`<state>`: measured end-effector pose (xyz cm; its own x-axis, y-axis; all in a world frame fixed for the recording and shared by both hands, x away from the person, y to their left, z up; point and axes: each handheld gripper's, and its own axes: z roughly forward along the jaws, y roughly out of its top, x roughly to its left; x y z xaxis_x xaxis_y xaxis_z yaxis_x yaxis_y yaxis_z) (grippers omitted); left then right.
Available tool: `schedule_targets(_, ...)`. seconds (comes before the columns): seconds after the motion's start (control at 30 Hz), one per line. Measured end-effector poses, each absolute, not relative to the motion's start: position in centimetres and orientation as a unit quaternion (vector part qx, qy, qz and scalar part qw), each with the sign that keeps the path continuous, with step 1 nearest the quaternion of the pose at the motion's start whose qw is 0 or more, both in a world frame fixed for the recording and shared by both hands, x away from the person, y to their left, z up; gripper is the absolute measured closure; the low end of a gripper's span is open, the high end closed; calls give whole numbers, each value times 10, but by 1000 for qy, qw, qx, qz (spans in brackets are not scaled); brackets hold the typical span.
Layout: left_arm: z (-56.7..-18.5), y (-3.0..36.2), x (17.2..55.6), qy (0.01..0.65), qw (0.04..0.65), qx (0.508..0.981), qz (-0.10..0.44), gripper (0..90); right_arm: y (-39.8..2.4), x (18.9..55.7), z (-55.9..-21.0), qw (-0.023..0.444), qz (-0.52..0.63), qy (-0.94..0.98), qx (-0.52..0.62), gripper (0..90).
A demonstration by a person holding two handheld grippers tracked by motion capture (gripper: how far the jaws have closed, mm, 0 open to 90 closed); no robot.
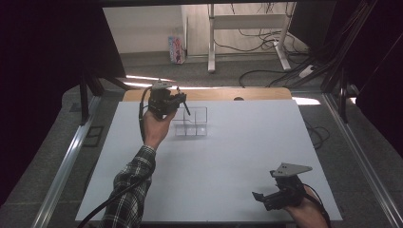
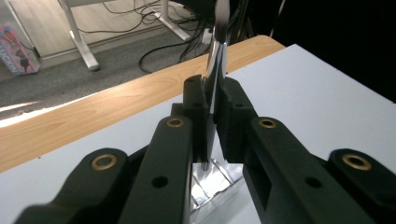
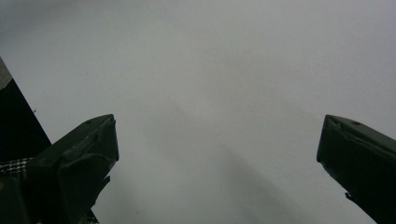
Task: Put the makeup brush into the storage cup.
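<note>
High view: the left tongs (image 1: 179, 100) are hanging over a clear divided tray (image 1: 191, 122) at the far side of the table (image 1: 228, 161), probably about to drop something in.

Left gripper view: they're pinching a shiny metal utensil (image 2: 215, 70), which needs lowering straight down.

Right gripper view: the right tongs (image 3: 217, 154) are idling, spread wide.

Matt pale smooth counter (image 1: 228, 161); bare wood-grain strip (image 2: 93, 112) along far edge. Clear glossy plastic tray (image 1: 191, 123). Polished metal utensil (image 2: 215, 60) between matt black plastic jaws. Checked cloth sleeve (image 1: 130, 185).
</note>
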<state>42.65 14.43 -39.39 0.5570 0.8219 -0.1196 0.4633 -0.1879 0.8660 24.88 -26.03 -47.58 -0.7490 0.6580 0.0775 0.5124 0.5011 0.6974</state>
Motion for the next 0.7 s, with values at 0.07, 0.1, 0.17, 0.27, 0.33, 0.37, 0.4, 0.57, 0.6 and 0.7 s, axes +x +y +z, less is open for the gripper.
schedule_targets(0.07, -395, 143, 428, 430, 468, 748, 193, 831, -260, 249, -476, 100, 366, 861, 340, 0)
schedule_targets(0.1, -396, 142, 429, 429, 467, 748, 195, 830, -260, 249, -476, 100, 366, 861, 340, 0)
schedule_targets(0.17, -397, 140, 430, 433, 467, 746, 196, 830, -261, 248, -476, 101, 367, 860, 339, 0)
schedule_targets(0.27, -398, 137, 432, 429, 459, 751, 201, 829, -261, 248, -476, 100, 368, 860, 340, 0)
schedule_targets(0.33, -399, 136, 433, 430, 460, 750, 203, 829, -261, 248, -476, 100, 368, 860, 340, 0)
schedule_targets(0.37, -400, 135, 433, 430, 459, 751, 203, 829, -261, 248, -476, 100, 367, 860, 340, 0)
schedule_targets(0.4, -400, 134, 434, 430, 458, 752, 202, 829, -261, 248, -476, 100, 367, 860, 340, 0)
schedule_targets(0.57, -405, 131, 434, 428, 450, 756, 207, 829, -262, 248, -476, 99, 371, 858, 342, 0)
schedule_targets(0.6, -406, 131, 434, 427, 447, 758, 206, 828, -262, 248, -476, 99, 371, 857, 342, 0)
schedule_targets(0.7, -410, 131, 434, 429, 447, 757, 205, 828, -262, 248, -476, 101, 371, 858, 340, 0)
